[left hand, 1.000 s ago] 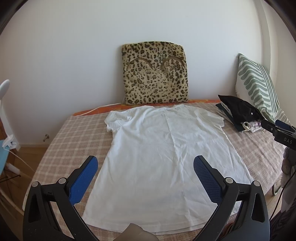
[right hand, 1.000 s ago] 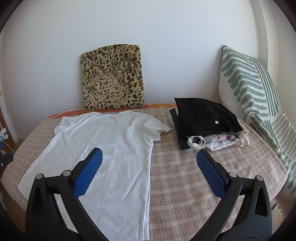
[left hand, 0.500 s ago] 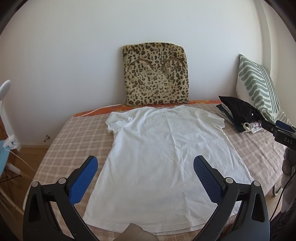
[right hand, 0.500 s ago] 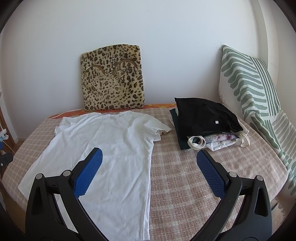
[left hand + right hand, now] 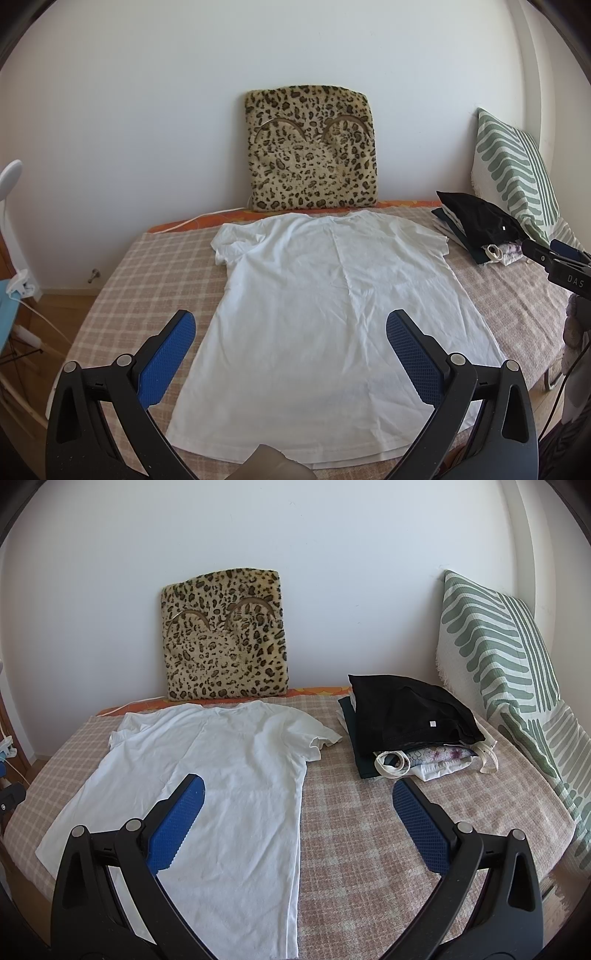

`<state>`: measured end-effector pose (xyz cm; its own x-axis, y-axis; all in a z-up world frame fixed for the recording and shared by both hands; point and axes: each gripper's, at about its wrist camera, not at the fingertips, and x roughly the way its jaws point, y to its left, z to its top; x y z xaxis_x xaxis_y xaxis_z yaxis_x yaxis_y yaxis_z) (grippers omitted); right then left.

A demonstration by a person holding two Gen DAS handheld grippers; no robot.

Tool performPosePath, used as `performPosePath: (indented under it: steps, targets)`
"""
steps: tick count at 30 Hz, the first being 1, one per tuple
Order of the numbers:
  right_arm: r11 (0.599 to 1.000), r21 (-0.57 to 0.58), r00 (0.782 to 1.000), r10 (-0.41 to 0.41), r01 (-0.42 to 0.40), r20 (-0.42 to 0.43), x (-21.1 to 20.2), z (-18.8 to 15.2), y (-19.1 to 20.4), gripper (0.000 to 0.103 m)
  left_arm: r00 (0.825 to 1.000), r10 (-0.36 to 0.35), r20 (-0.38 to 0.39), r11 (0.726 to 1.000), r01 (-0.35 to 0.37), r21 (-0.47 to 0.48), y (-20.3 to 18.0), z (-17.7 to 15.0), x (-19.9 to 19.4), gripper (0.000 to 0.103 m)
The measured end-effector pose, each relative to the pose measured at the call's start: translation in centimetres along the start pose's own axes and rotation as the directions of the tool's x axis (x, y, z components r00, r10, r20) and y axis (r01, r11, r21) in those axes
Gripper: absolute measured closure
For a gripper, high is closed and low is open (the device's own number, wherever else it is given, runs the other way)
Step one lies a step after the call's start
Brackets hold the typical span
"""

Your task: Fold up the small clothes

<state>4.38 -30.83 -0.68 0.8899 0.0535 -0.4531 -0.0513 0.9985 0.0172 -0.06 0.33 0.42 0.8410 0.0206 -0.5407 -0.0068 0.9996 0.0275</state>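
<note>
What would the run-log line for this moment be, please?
left gripper: open | right gripper: open | white T-shirt: flat, unfolded

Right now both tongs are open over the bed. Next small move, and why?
Probably lower the left tongs toward the near hem of the white T-shirt and pinch a corner. The shirt lies flat and unfolded on the checked bedspread, both tongs are open and empty, and the right tongs straddle its side edge.
</note>
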Motion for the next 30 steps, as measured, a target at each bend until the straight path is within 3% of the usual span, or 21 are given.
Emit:
performPosePath:
  steps: [30]
  targets:
    - [1.000,-0.003,1.000,0.006,-0.006,0.003,-0.13,0.22,0.46,0.000,1.000,-0.013,-0.013,1.000,0.013,-0.004,0.97,0.04,0.34,0.000]
